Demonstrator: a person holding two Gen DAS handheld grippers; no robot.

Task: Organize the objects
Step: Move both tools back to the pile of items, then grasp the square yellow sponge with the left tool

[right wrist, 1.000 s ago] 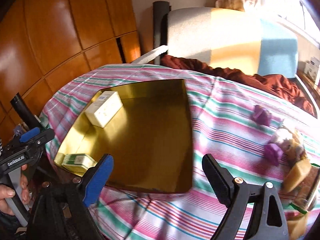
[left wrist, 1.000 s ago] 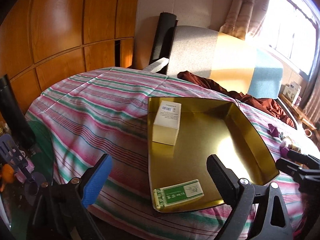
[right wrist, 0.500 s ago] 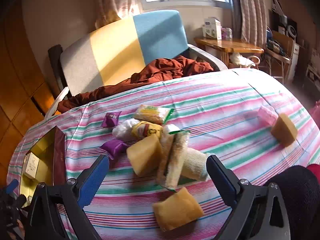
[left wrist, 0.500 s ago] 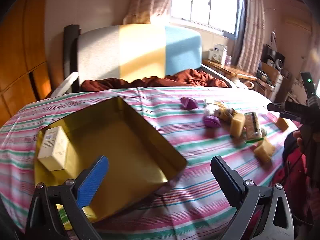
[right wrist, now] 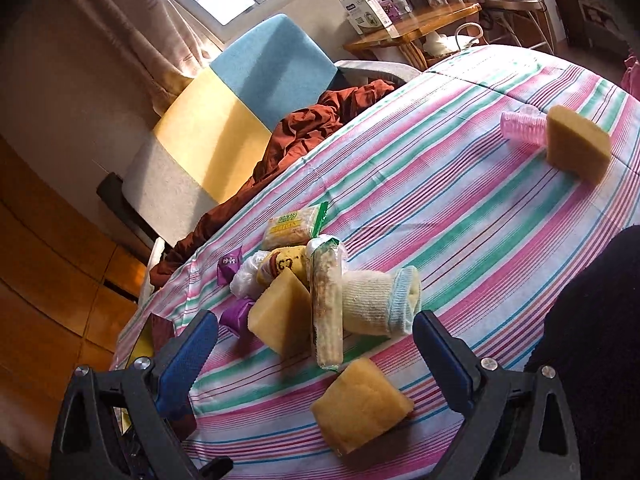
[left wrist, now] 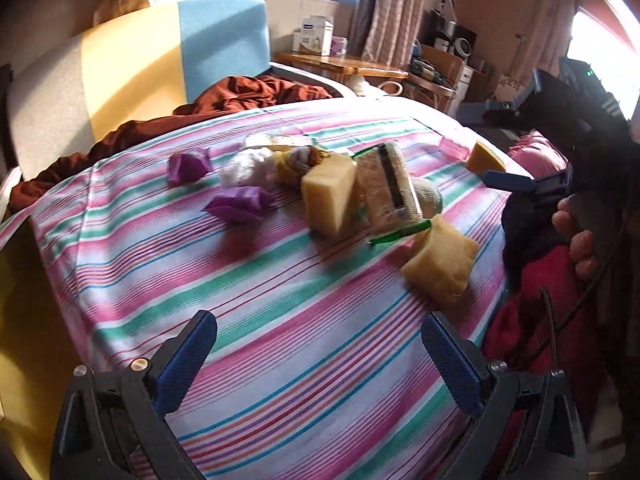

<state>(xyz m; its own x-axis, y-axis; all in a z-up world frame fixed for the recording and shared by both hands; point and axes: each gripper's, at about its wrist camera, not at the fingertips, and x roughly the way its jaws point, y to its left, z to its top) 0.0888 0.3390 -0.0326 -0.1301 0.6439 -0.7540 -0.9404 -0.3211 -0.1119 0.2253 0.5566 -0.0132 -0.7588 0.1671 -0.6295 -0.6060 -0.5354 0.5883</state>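
A pile of small goods lies on the striped cloth (left wrist: 280,300): a yellow sponge block (left wrist: 328,196), a long snack packet (left wrist: 390,188), a rolled sock (right wrist: 380,300), purple sachets (left wrist: 238,204) and a white bag (left wrist: 248,168). A second sponge (right wrist: 360,404) lies nearest, and a third (right wrist: 576,144) rests far right by a pink roller (right wrist: 524,124). My left gripper (left wrist: 318,344) hovers open over bare cloth, short of the pile. My right gripper (right wrist: 316,340) is open and empty, just before the pile. The gold tray's wall (left wrist: 12,320) shows at the left edge.
An armchair (right wrist: 224,120) with a grey, yellow and blue back stands behind the table, with a brown cloth (right wrist: 304,132) draped on it. A wooden side table (right wrist: 416,24) holds a box. A hand (left wrist: 576,232) grips the right tool above dark and red clothing.
Both views have swung right, from the gold tray with its boxes to the pile of goods. The tray is now only at the left edge. Both jaws stand a little wider.
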